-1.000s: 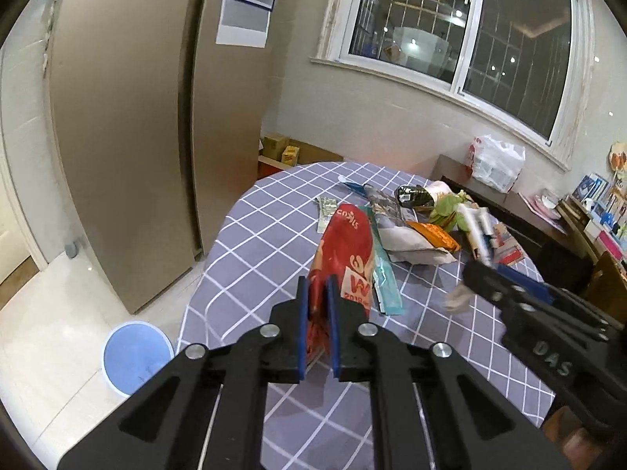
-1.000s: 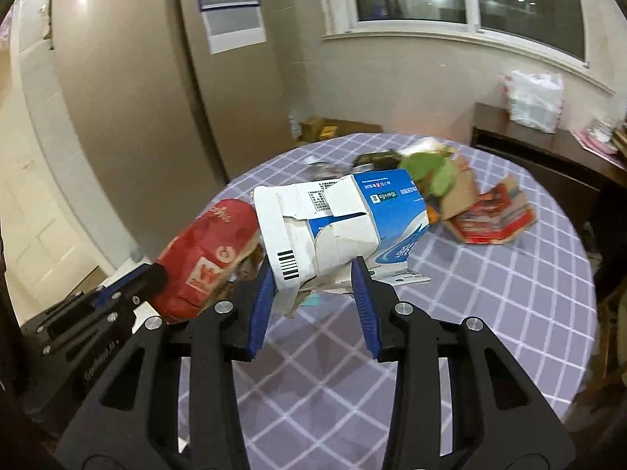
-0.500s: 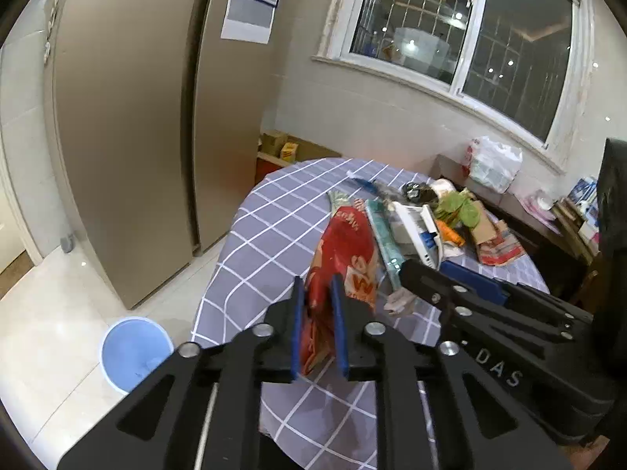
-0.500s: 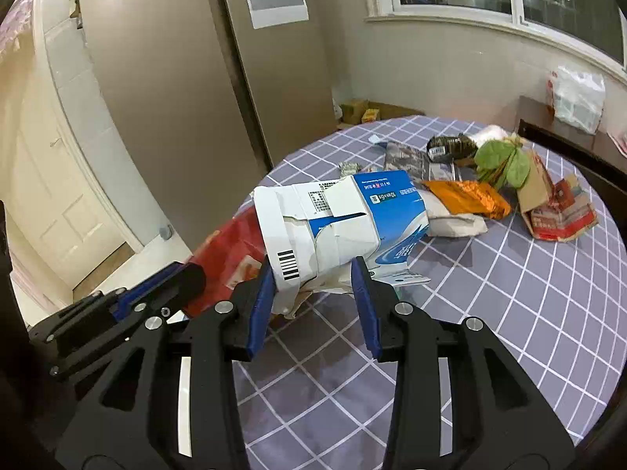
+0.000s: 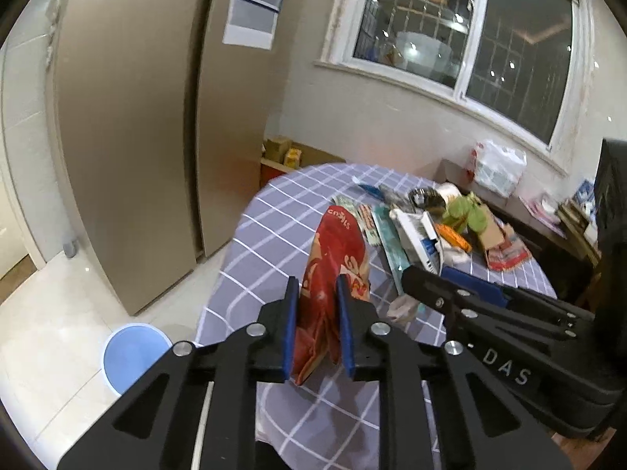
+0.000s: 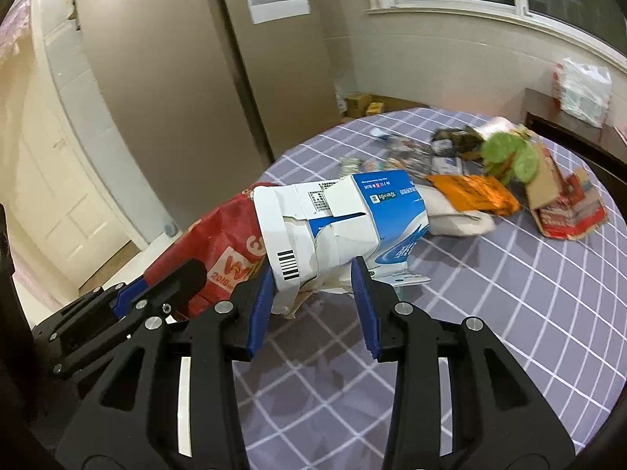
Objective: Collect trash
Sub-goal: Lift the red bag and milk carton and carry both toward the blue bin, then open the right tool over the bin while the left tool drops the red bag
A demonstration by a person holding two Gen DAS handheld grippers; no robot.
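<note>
1. Red bag (image 5: 333,270) up off the table, pinched between the pads of the left gripper (image 5: 318,327), its long body pointing away over the checked cloth (image 5: 274,215).
2. Left jaws a narrow gap apart, the crumpled bottom of the bag filling that gap; looks clamped, though the grip seems loose.
3. White-and-blue carton (image 6: 337,231) likewise lifted, squashed and torn, clamped across its lower end by the right gripper (image 6: 311,305), jaws held fairly wide by the carton's bulk.
4. Both loads side by side near the table's edge, bag just left of carton, overlapping in the right view.
5. Blue bin (image 5: 131,356) down on the floor, left of the table and below the left gripper; nothing visible inside from here.
6. More trash at the far side of the table: orange wrapper (image 6: 474,192), green leaves (image 6: 509,156), flattened cardboard (image 6: 564,207), a few small wrappers in a row.
7. Step in hand, by the look of it: carry phase, two pieces picked, neither dropped yet.
8. Next move likely calls for: swinging the bag out past the table edge, lining up above the bin, then parting the jaws; same again with the carton.
9. Worth watching: limp bag slipping early from that slack pinch, and the bulky carton clipping the bin's rim.
</note>
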